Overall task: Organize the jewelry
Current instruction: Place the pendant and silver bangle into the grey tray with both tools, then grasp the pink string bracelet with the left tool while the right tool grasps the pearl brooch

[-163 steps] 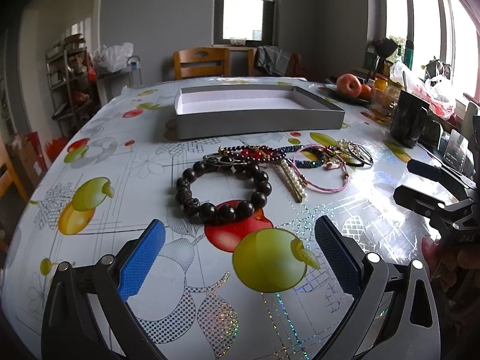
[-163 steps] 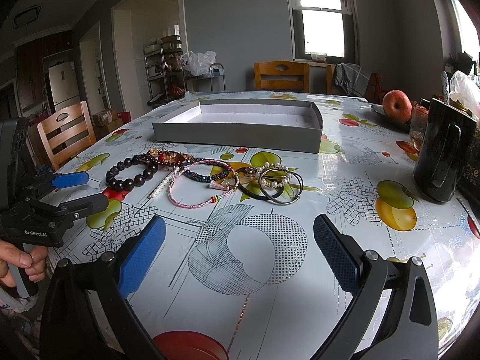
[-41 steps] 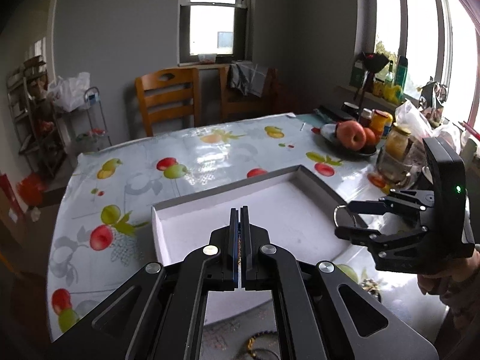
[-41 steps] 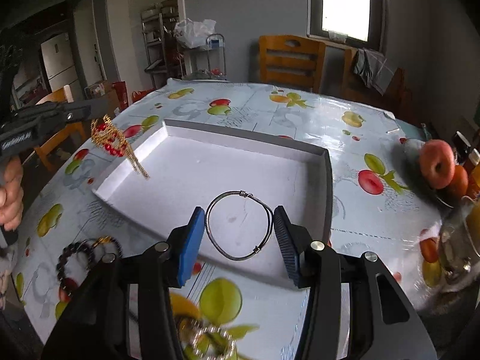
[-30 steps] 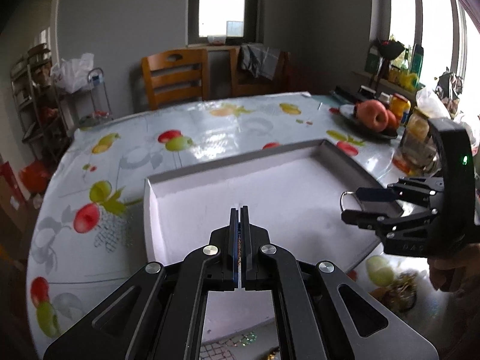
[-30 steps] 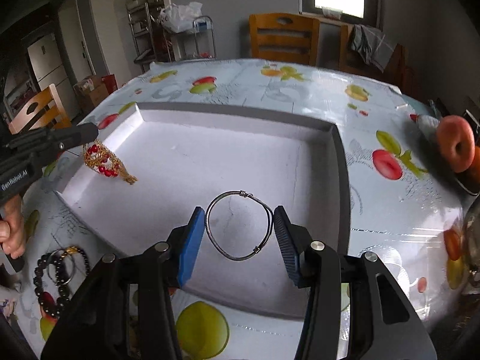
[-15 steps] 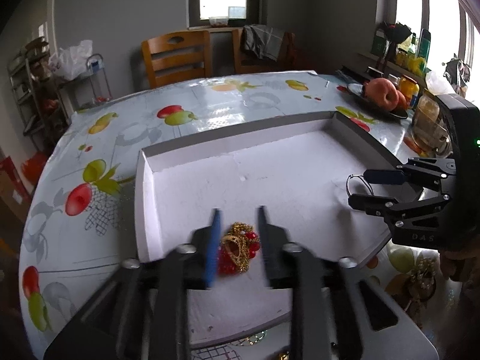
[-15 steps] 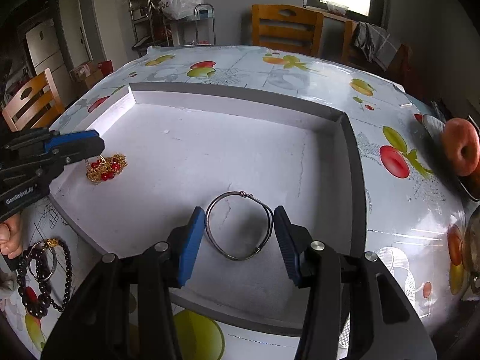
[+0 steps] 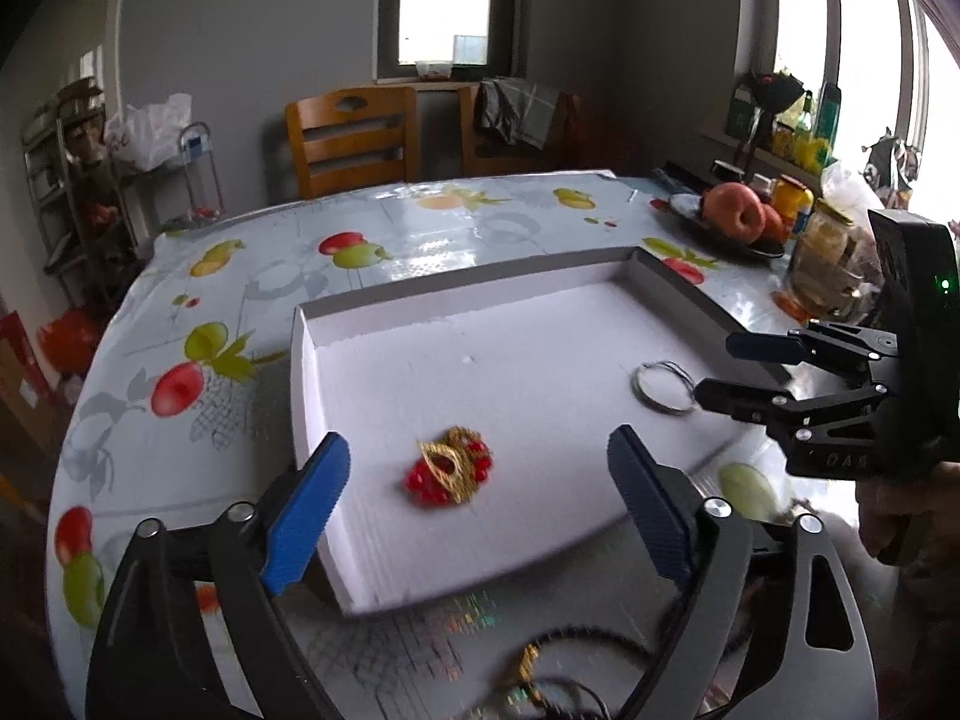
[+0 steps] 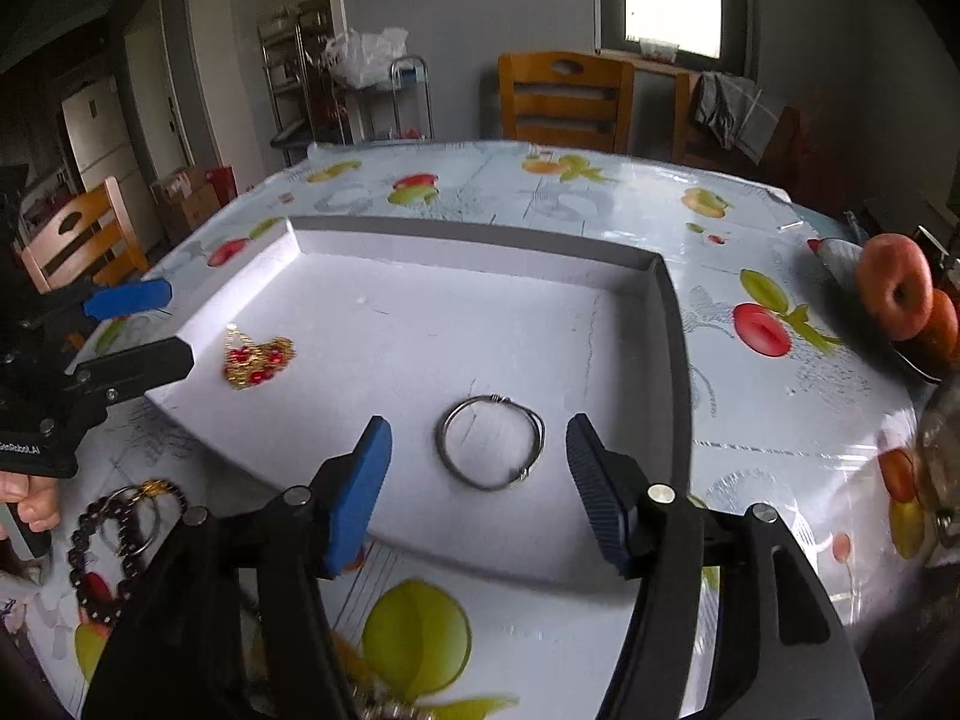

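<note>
Over the tray [image 9: 303, 372], left view: the left gripper [image 9: 480, 492] had just spread, its red-gold piece [image 9: 450, 471] lying free inside. Right view: the right gripper [image 10: 477, 480] had widened off the bangle [image 10: 491, 441]. Drop-off step; next calls for reaching back to the beads [image 10: 99, 546].

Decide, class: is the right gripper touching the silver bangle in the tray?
Apart. The right wrist view shows white tray floor between the silver bangle and both pads of the right gripper.

glossy tablecloth [image 10: 600, 192], matt tray [image 10: 480, 258], metal bangle [image 10: 491, 450].
</note>
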`<state>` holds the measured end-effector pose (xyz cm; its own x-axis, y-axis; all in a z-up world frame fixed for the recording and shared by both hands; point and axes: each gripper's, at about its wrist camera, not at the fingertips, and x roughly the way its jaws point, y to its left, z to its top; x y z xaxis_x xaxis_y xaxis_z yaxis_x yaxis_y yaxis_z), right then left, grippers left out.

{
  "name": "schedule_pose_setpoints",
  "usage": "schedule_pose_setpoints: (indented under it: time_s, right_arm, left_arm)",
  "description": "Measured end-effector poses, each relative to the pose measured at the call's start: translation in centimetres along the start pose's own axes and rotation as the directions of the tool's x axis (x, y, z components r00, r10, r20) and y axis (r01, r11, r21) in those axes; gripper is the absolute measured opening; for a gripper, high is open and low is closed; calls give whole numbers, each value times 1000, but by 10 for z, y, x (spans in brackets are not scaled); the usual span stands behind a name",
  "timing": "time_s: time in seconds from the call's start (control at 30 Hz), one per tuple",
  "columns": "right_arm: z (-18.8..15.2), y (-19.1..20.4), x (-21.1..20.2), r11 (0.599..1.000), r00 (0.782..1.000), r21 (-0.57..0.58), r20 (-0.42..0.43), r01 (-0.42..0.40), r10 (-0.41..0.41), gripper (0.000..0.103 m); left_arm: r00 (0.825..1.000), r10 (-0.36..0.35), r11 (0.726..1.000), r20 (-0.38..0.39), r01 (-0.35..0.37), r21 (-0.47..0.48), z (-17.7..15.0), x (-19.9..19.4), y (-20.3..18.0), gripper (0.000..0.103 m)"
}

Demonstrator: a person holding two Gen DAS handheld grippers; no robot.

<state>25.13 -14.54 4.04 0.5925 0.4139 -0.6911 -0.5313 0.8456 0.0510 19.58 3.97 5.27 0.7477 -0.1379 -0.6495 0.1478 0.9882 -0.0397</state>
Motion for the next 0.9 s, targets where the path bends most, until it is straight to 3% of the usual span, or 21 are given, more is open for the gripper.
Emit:
schedule_pose_setpoints:
  time_s: [0.4,0.9]
  right_arm:
    - [-38,4,-39,999,1000,18,0,-28,28,62]
    - [-78,30,-45,997,994,-74,-113,-25,17,61]
  left_arm:
    - [997,-75,995,-16,76,68,-47,-38,-31,89]
    - [992,-124,988,-21,125,88,-67,-48,-51,89]
